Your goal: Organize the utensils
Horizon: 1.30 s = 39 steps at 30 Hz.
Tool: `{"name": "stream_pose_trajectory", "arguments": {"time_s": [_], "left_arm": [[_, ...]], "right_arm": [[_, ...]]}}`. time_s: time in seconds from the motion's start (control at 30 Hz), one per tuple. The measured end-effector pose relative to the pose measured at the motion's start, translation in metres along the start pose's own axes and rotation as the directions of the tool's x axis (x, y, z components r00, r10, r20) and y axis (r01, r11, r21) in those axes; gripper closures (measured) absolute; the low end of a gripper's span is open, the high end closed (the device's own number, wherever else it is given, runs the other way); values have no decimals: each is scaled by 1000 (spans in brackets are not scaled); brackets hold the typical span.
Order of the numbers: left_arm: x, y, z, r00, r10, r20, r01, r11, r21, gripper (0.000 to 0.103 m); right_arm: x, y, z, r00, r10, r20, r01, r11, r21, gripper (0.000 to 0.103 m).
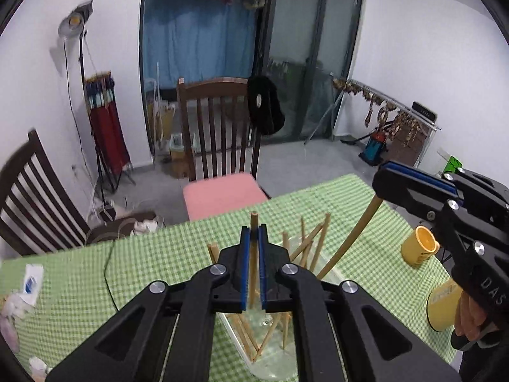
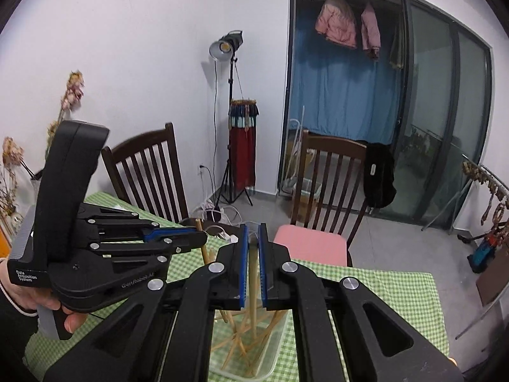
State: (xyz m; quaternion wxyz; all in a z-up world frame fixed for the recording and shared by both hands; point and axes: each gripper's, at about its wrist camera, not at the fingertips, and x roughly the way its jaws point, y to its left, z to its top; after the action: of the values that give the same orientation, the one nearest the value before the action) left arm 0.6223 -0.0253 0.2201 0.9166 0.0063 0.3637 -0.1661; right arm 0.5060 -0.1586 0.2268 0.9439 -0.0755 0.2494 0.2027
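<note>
A: Left gripper [image 1: 254,238] status?
B: Jaws nearly closed, clenched on one upright chopstick [image 1: 253,222]; its tip projects above the blue pads; its lower end reaches into the clear container [image 1: 334,273] on the desk [image 1: 159,254].
A: Right gripper [image 2: 253,242]?
B: Jaws narrowed likewise, gripping a second chopstick [image 2: 253,289] over the same container; remaining chopsticks [image 2: 235,347] lean loosely inside; a yellow cup [image 1: 420,245] stands near, on the green checked cloth.

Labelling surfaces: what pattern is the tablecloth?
Green-and-white check tablecloth, clearest in the left wrist view.
</note>
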Motion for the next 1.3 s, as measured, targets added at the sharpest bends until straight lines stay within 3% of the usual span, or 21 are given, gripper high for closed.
{"name": "stream_pose_trajectory", "arguments": {"time_s": [0.2,0.33,0.4,0.43,0.47,0.5,0.67,0.93,1.07,1.3], "left_arm": [[29,5,-14,999,-6,-47,7,1000,21,96],[28,9,-20,998,-18,-57,18,1000,4,75],[23,8,-22,998,-15,-53,16,1000,7,71],[21,7,-22,999,-10,-49,11,1000,17,66],[18,6,-23,999,-4,-44,5,1000,27,63],[15,5,-23,999,3,-39,-1,999,39,63],[-4,7,-27,1000,15,-27,-15,1000,20,61],[-48,12,-76,998,51,-39,-50,999,20,51],[-78,10,-95,998,62,-15,-62,998,-7,44],[-137,0,-122,996,86,40,-85,996,-27,43]], "right_arm": [[40,-19,-20,995,-18,-94,22,999,33,97],[53,-30,-24,990,-39,-134,47,998,53,96],[53,-34,-24,990,-44,-134,53,996,68,88],[51,-37,-23,990,-55,-132,65,995,74,74],[50,-37,-22,989,-64,-133,75,994,77,54],[47,-38,-22,990,-69,-125,79,994,77,49],[27,-42,-21,988,-101,-119,109,993,55,46],[-11,-51,-54,972,-138,-193,139,990,-9,38],[-29,-51,-72,967,-136,-216,139,990,-2,38],[-67,-30,-84,968,-138,-207,137,990,-23,33]]}}
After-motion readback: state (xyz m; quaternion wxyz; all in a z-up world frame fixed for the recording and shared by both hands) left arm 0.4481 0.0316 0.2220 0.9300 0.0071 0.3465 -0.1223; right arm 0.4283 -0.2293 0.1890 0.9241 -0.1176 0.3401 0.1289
